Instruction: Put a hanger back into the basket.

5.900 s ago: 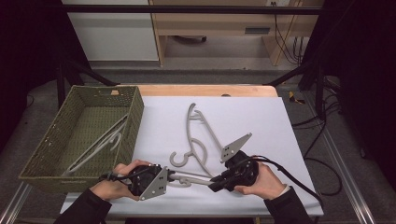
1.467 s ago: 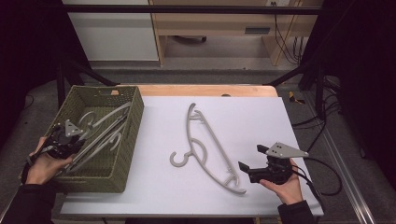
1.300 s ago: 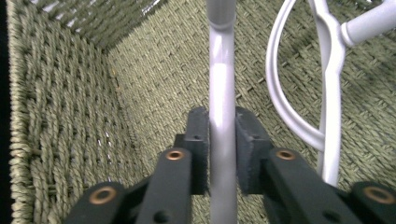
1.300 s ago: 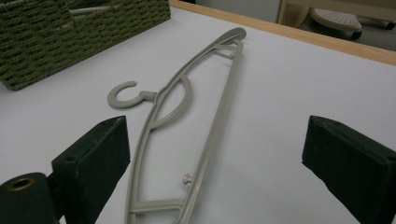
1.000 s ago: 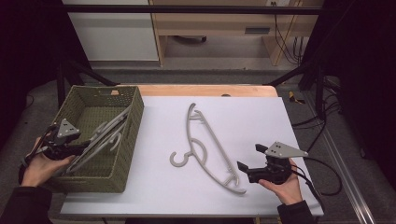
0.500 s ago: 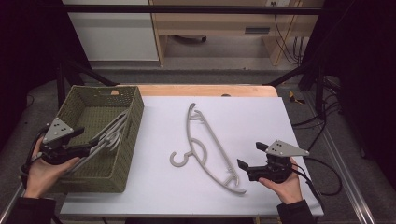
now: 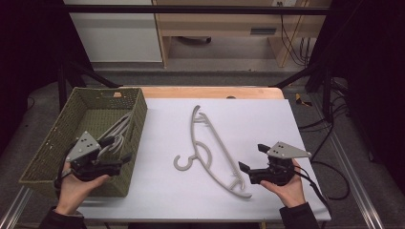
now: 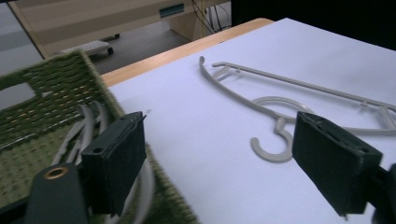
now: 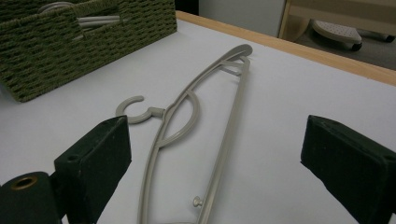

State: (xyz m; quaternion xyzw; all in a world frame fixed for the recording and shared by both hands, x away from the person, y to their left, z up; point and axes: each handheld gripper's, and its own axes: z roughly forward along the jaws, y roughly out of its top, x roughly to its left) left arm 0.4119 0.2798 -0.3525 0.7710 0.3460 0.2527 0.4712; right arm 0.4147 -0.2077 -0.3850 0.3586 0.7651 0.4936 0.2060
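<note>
- The left gripper (image 7: 125,149) is held over the near right corner of the green woven basket (image 7: 57,143), its jaws pointed toward the white table top (image 7: 267,124).
- Its jaws have just been opening and are now spread wide; in the left gripper view (image 8: 219,163) nothing is seen between the pads.
- In the same view, one pad (image 8: 116,163) is seen over the basket rim (image 8: 60,79) and the other over the white surface, with the hook of the table hanger framed between them farther off.
- Grey hangers in the basket (image 7: 117,133) are seen lying inside it, leaning toward its right wall; they are touched by neither pad. They also show in the left gripper view (image 8: 84,130) just behind the left pad.
- A single grey hanger (image 7: 210,148) is found flat on the white table top, well apart from the basket, its hook (image 7: 184,163) turned toward the basket and its long bar running from far to near.
- The right gripper (image 7: 249,157) is held just beside the near end of that hanger, low over the table.
- Its jaws are spread wide; in the right gripper view (image 9: 219,172) the hanger (image 9: 187,116) is seen lying on the table ahead of the open pads, gripped by neither.
- The basket (image 9: 70,42) appears in that view at the far left, with hangers visible over its rim.
</note>
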